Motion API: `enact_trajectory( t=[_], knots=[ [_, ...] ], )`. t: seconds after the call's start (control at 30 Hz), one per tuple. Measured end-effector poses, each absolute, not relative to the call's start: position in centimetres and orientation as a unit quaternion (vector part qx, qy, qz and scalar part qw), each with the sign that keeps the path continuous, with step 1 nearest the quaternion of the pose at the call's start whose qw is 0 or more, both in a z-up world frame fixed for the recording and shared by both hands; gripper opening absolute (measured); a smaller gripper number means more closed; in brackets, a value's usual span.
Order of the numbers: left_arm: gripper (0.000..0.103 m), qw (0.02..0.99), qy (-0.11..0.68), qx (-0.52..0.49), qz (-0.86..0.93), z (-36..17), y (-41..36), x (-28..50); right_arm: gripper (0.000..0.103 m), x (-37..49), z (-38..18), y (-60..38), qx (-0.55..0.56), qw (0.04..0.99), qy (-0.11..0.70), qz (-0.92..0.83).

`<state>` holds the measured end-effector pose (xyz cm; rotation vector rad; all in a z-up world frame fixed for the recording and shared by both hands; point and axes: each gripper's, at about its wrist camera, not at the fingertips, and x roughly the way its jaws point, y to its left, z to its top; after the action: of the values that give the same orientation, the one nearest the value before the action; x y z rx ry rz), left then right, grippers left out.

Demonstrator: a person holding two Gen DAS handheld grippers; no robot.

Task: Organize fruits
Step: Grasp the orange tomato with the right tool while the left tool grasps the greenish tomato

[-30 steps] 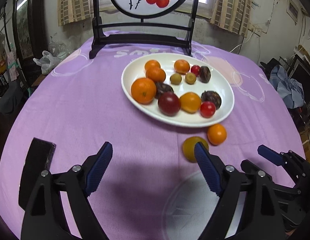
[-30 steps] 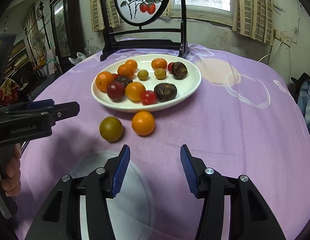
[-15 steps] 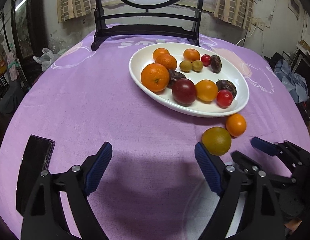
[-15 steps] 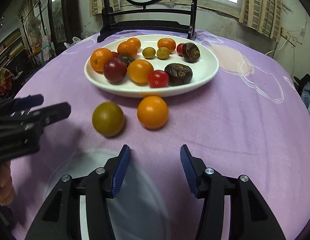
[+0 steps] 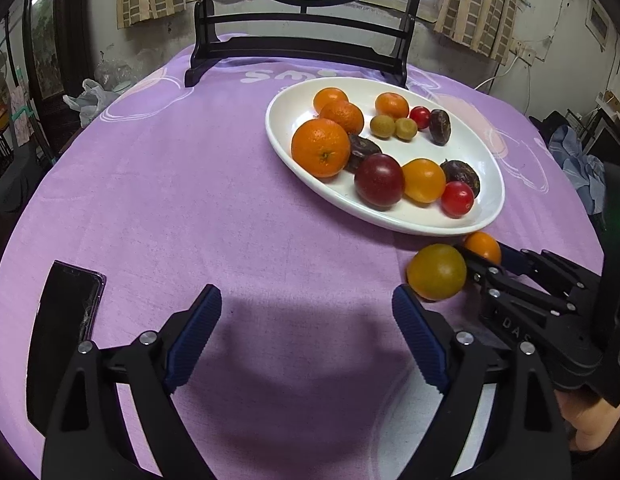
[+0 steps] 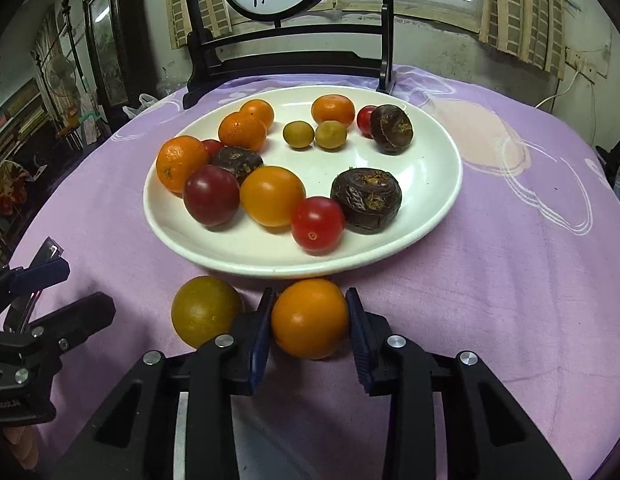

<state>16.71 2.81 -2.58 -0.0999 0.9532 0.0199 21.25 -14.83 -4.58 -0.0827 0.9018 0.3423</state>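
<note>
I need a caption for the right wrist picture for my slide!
Right tongs closing around an orange fruit on the purple cloth, beside a greenish fruit, before the white plate.

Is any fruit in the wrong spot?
Yes. Two fruits lie on the purple cloth beside the white plate: an orange one between the closing right tool, and a yellow-green one.
</note>
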Motion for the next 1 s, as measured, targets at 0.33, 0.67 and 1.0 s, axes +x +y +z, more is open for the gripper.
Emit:
enact_trajectory(
  t=[0.33,0.67,1.0],
  knots=[
    [0.085,0.886,0.463,-0.027,0.003,-3.2,1.7,16.5,0.036,16.8,-2.9,-18.5,-0.021,0.892,0.425,0.152],
    [0.085,0.892,0.451,0.003,-0.028,-3.5,-0.9,15.5,0.036,13.4,-2.8,-19.9,-0.020,0.895,0.419,0.150],
    [0.085,0.886,0.462,0.017,-0.043,-4.2,-3.7,16.5,0.036,13.5,-3.2,-21.0,-0.018,0.893,0.425,0.148]
  ],
)
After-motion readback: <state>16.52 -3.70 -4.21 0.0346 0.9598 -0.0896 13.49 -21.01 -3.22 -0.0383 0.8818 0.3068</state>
